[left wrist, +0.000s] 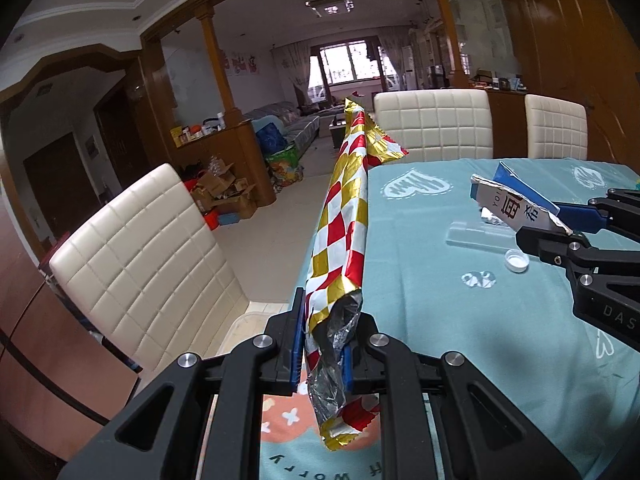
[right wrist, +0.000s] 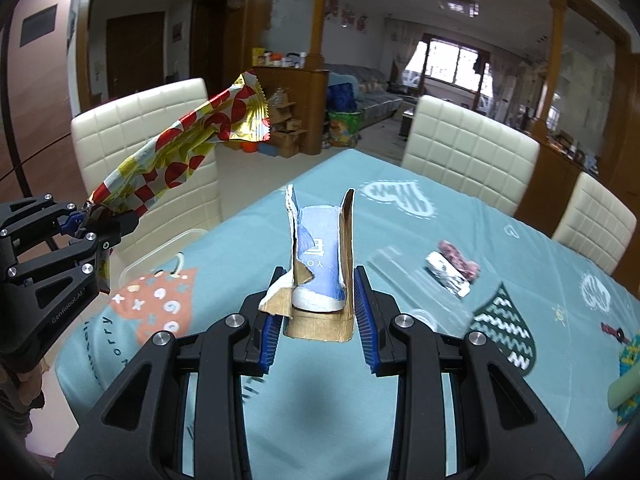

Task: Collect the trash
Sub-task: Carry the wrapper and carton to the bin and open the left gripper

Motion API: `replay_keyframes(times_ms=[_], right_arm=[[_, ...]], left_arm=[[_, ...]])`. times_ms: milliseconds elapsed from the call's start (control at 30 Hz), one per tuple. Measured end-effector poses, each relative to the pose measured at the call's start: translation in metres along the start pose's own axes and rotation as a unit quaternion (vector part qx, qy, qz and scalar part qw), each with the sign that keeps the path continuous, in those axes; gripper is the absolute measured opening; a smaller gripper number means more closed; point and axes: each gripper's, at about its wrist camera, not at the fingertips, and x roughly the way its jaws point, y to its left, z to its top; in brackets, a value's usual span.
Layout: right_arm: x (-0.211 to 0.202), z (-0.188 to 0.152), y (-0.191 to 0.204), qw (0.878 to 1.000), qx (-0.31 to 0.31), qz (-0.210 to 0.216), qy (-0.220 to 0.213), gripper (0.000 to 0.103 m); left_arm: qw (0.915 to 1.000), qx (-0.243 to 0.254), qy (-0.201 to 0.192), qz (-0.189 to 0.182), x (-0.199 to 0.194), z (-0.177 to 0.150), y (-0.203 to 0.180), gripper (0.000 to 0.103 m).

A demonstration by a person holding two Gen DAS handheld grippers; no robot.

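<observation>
Cream quilted chairs (left wrist: 136, 256) ring a dining table under a pale blue patterned tablecloth (left wrist: 460, 320). At the table's left edge, the left gripper (left wrist: 322, 344) is clamped tight on a long red, gold and white checked foil wrapper (left wrist: 344, 216), which juts up and forward above the table's edge. Further right, the right gripper (right wrist: 318, 314) pinches a torn blue and white cardboard box piece (right wrist: 320, 264) above the cloth. A white bottle cap (left wrist: 516, 260) and a clear plastic tray (left wrist: 478, 234) lie on the cloth beside it.
</observation>
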Motion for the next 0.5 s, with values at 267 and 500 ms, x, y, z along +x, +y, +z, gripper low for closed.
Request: replay_keyframes(times_ms=[267,500], right_arm=[[0.043,0.017,0.042,0.998,-0.043,0.035,0.019,0.035],[0.084,0.030,0.075,0.994,-0.074,0.065,0.045,0.035]], left_arm=[[0.9987,-0.032,0.022,0.033,0.020,-0.020,0.041,0.014],[0.9950,-0.056,0.045,0.069,0.045,-0.033,0.075,0.014]])
